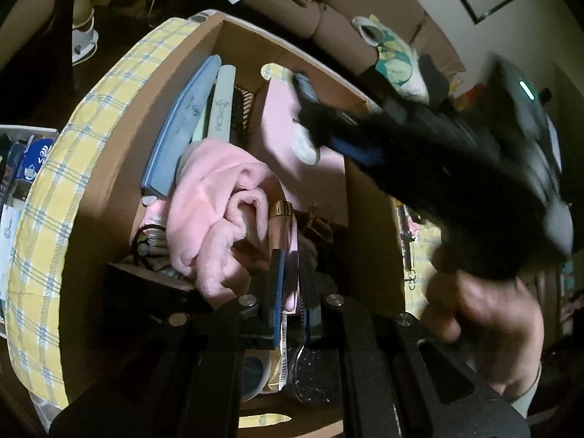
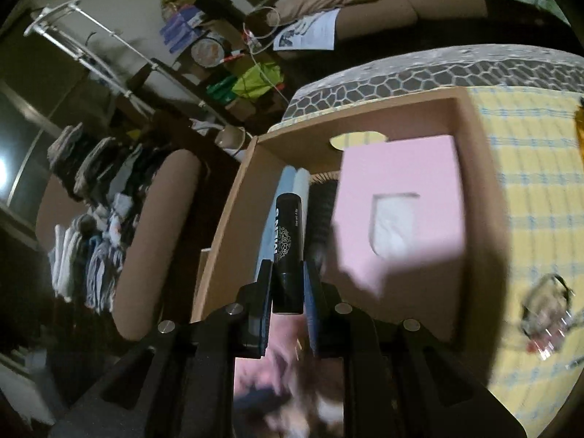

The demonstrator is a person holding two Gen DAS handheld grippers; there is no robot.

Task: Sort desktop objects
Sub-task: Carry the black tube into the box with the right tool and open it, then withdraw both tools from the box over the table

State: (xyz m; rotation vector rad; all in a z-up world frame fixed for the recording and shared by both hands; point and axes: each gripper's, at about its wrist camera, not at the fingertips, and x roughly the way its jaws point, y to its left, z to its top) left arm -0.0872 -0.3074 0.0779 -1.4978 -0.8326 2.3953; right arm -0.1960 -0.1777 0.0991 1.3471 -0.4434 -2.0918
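My left gripper (image 1: pixel 292 261) hangs low inside an open cardboard box (image 1: pixel 109 182), shut on a slim pink tube with a gold cap (image 1: pixel 281 215). A crumpled pink cloth (image 1: pixel 215 219) lies just left of it. My right gripper (image 2: pixel 287 266) is shut on a black tube marked "MEN'S" (image 2: pixel 288 241) and hovers over the same cardboard box (image 2: pixel 226 226). In the left wrist view the right gripper (image 1: pixel 321 120) is a blurred black shape reaching in from the right, with a hand (image 1: pixel 485 314) on its handle.
The box holds blue and grey nail files (image 1: pixel 182 127) (image 2: pixel 288 182), a black comb (image 2: pixel 321 204) and a pink tissue box (image 2: pixel 398 211). It stands on a yellow plaid cloth (image 2: pixel 529 182) where a blurred glass item (image 2: pixel 547 314) lies. A brown sofa (image 1: pixel 292 11) is behind.
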